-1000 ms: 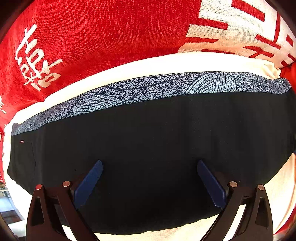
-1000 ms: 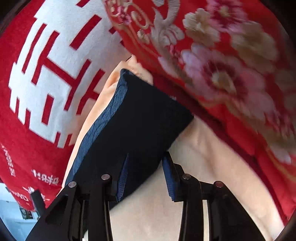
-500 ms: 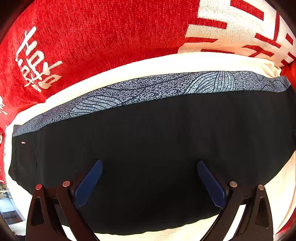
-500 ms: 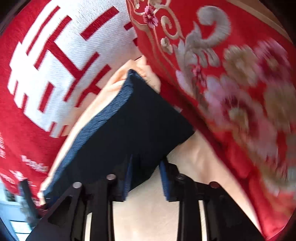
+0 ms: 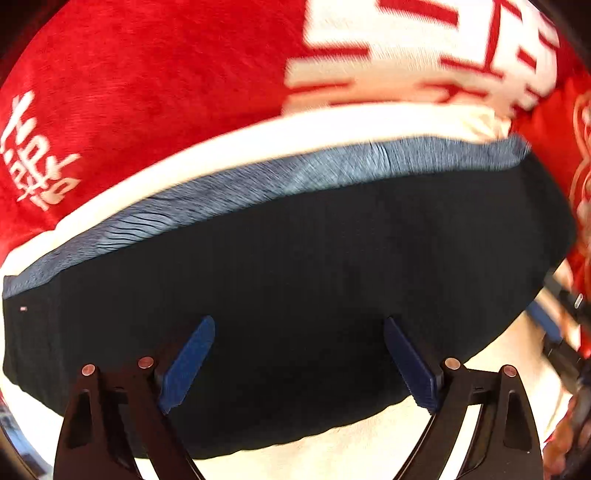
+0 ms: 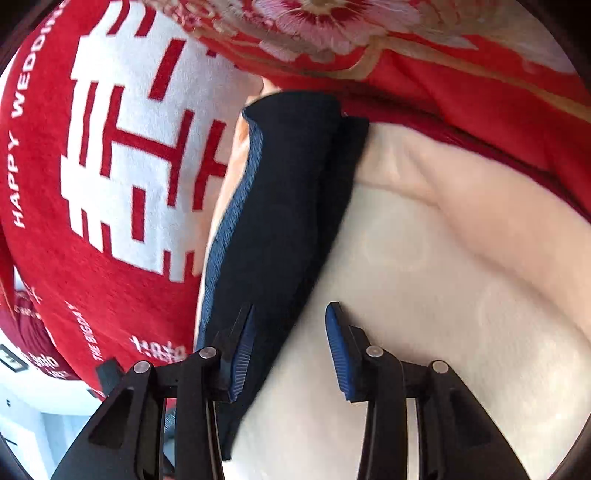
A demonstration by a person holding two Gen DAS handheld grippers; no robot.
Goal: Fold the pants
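The black pants (image 5: 295, 288) are being shown folded into a long band across the middle of the left wrist view, with a blue-grey patterned strip (image 5: 258, 184) running along their upper edge. They are lying on a cream cloth (image 5: 236, 147), which is itself spread over a red blanket (image 5: 147, 85) bearing large white characters at the upper right of that frame.

In the right wrist view the same pants (image 6: 295, 206) are being seen end-on, running from the upper centre down to the lower left, with the cream cloth (image 6: 424, 295) filling the lower right and a red embroidered floral fabric (image 6: 369, 33) crossing the top.

The left tool (image 5: 297, 363) is being held spread wide above the dark fabric, its jaws having just been closing slightly; nothing is being pinched. The right tool (image 6: 291, 350) is being held partly spread, its jaws having just been opening, with the pants' edge lying between them, and neither pad is seen pressing on it.
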